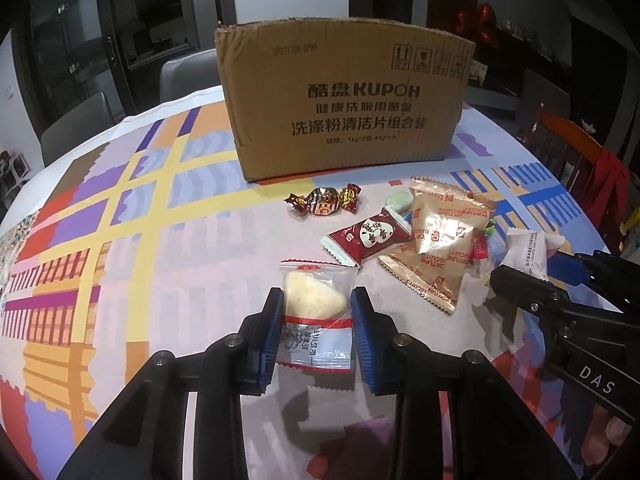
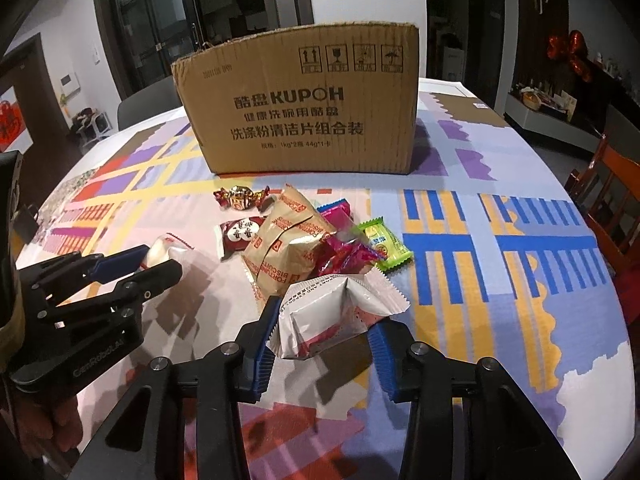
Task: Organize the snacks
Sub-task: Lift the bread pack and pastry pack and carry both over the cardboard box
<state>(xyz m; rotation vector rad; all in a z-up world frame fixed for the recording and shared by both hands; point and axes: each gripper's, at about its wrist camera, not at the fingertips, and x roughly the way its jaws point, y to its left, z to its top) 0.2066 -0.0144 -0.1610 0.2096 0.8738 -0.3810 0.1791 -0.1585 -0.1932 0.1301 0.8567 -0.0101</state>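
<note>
A round table (image 1: 120, 208) is covered by a cloth (image 2: 500, 240) printed with yellow, blue, purple and orange blocks. Grey chairs (image 1: 188, 76) are set behind it, and an orange wooden chair (image 2: 616, 200) at its right edge. Dark glass doors (image 2: 160, 20) and white walls (image 2: 60, 32) are seen beyond. Red balloons (image 2: 568, 52) are hung above a cluttered shelf (image 2: 544, 100). The room is dimly lit.

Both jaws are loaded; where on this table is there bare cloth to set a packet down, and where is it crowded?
Free: the tablecloth left of the gold-wrapped candy, and the blue-striped stretch right of the green packet. Crowded: the snack pile around the fortune biscuit bag, in front of the cardboard box.
</note>
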